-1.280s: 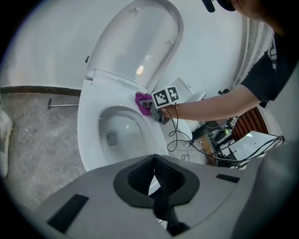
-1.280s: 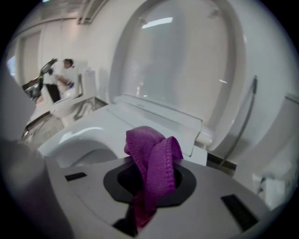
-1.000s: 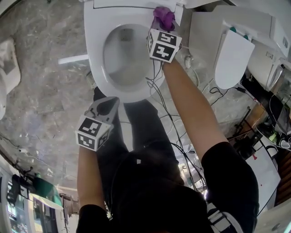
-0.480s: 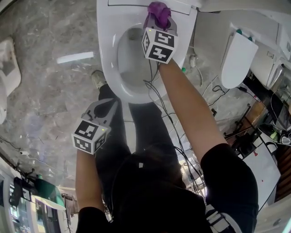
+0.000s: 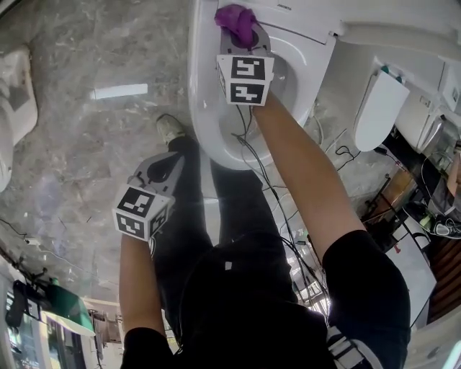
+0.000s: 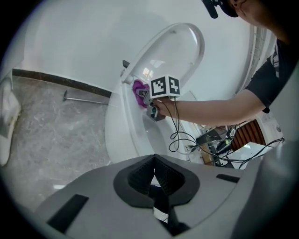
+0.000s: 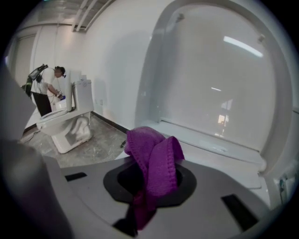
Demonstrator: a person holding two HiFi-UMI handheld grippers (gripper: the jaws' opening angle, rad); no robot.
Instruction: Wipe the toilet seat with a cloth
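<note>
The white toilet seat [image 5: 205,108] lies at the top of the head view with its lid [image 7: 224,70] raised. My right gripper [image 5: 243,37] is shut on a bunched purple cloth [image 5: 235,21], which rests on the rear left of the seat rim, close to the hinge. In the right gripper view the cloth [image 7: 154,161] bulges out between the jaws of that gripper [image 7: 152,186]. The left gripper view shows the cloth [image 6: 138,92] against the seat [image 6: 122,126] from the side. My left gripper [image 5: 171,162] hangs shut and empty above the floor, left of the bowl; its pads [image 6: 154,175] meet.
Cables [image 5: 284,209] trail from the right gripper over the grey marble floor. A detached white toilet lid [image 5: 378,108] and clutter lie at the right. A white bar [image 5: 119,91] lies on the floor to the left. Another toilet [image 7: 65,123] and a person [image 7: 44,93] are far off.
The right gripper has slid the purple cloth along the back of the seat, from the rear right to the rear left. The left gripper stays low beside the bowl, still shut.
</note>
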